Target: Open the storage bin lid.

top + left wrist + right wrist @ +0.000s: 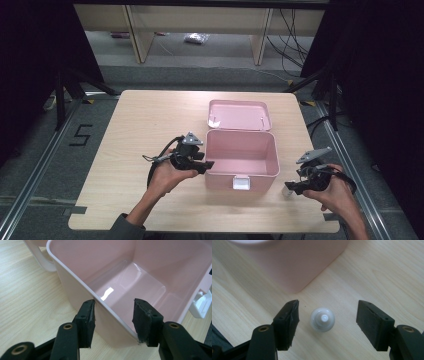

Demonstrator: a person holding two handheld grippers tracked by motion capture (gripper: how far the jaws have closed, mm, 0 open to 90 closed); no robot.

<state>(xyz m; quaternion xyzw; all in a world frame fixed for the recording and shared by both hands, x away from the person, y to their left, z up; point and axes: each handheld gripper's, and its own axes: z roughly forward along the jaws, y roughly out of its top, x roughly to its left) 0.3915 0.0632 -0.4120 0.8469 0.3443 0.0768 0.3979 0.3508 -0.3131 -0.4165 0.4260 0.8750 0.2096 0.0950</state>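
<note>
A small white bottle (pixel 322 319), likely light, rigid and slippery, stands upright between the spread jaws of the right gripper (pixel 327 315), best pinched across its rounded sides, while the left gripper (pixel 113 315), also released, straddles the pink box (pixel 82 287) wall.

This looks like a lab or recording studio rather than a home. A plain wooden surface (pixel 150 125) stands between black curtains (pixel 30 60) on a grey floor fitted with metal rails (pixel 35 170), a taped number (pixel 80 135) and loose cables (pixel 292 40).
</note>
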